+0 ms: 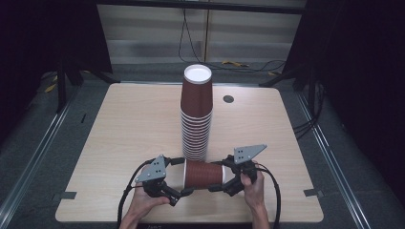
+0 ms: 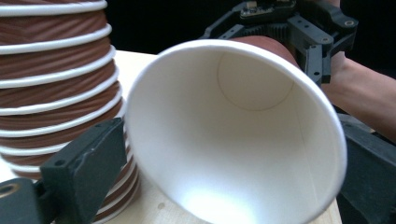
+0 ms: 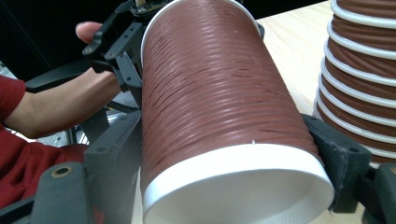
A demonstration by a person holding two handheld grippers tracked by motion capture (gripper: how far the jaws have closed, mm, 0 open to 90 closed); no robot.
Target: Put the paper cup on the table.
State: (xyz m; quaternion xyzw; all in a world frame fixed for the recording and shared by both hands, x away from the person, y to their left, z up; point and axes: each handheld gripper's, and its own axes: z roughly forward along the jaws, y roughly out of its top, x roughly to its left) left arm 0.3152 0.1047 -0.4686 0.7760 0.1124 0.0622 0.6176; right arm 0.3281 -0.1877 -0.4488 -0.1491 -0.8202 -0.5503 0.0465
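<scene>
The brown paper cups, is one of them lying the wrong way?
Yes. One brown ribbed paper cup lies on its side between the left gripper and the right gripper, whose jaws clamp its base end. The tall stack of brown paper cups stands upside down on the wooden table. Nothing looks crushed or spilled.

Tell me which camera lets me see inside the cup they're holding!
The left gripper view. It looks straight into the cup's open mouth, showing its white inside and round bottom. The high view shows its brown side lying between the two hand-held grippers. The right gripper view shows its ribbed brown outside and base rim.
</scene>
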